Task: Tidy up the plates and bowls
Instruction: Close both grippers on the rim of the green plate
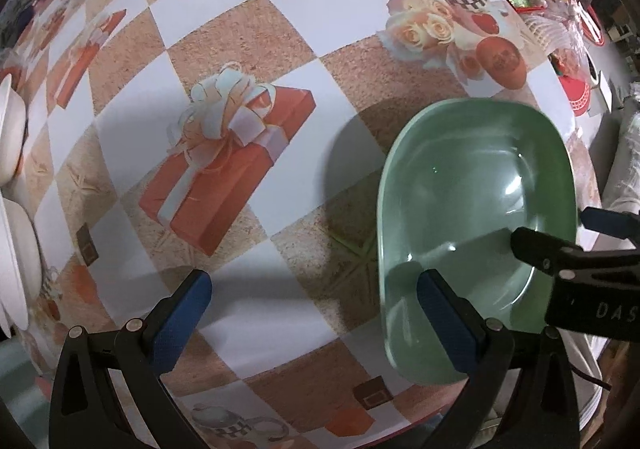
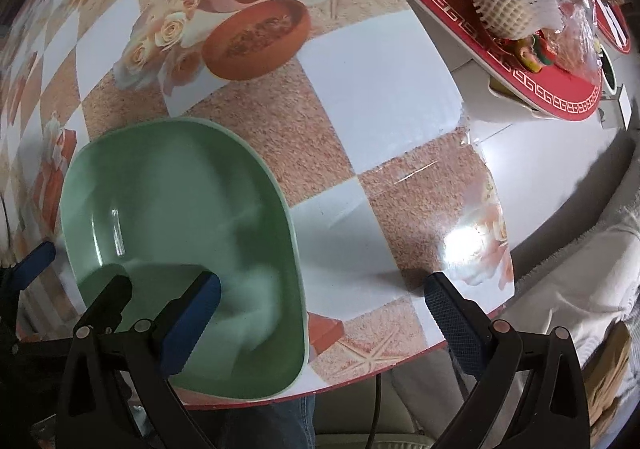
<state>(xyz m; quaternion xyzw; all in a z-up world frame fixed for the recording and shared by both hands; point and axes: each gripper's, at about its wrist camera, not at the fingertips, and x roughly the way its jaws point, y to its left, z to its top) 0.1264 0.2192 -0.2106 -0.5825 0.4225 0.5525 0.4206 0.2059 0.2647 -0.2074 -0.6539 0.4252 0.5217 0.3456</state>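
We see a glossy, empty green oblong bowl, long axis pointing away; both our tongs gape wide, gripping nothing.

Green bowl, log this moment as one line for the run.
green bowl on table near edge | left gripper open | right gripper open | white dishes at left

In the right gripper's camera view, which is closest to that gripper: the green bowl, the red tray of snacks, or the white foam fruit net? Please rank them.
1. Green bowl: nearest, with the right gripper left finger over it.
2. Red tray: far right, beyond the table edge.
3. White foam net: on that tray, slightly farther back.
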